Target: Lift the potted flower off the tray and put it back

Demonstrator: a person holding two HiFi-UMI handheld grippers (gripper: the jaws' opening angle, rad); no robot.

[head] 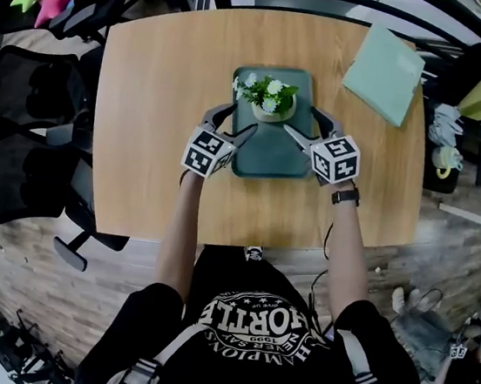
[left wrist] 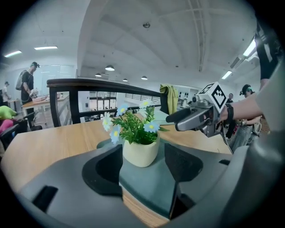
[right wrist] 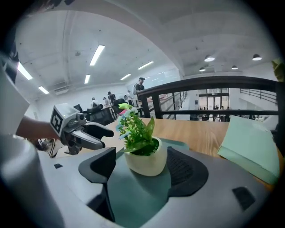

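Both our left gripper (head: 235, 123) and right gripper (head: 307, 123) gape beside the potted flower (head: 272, 101) on its tray (head: 267, 159); an uneven squeeze could tip it.

Open office or lab floor. Mesh chairs (head: 18, 149) by a wooden table (head: 137, 173), strip lights (right wrist: 96, 55) overhead. A person (left wrist: 27, 83) stands at a desk (left wrist: 41, 101) past a railing (left wrist: 107, 84).

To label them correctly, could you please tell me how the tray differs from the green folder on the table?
The tray is dark teal; the folder is pale mint. The tray sits square in the middle and bears the potted flower; the folder lies askew toward the far right corner with nothing on it. Both are rectangular and rest flat on the wooden table.
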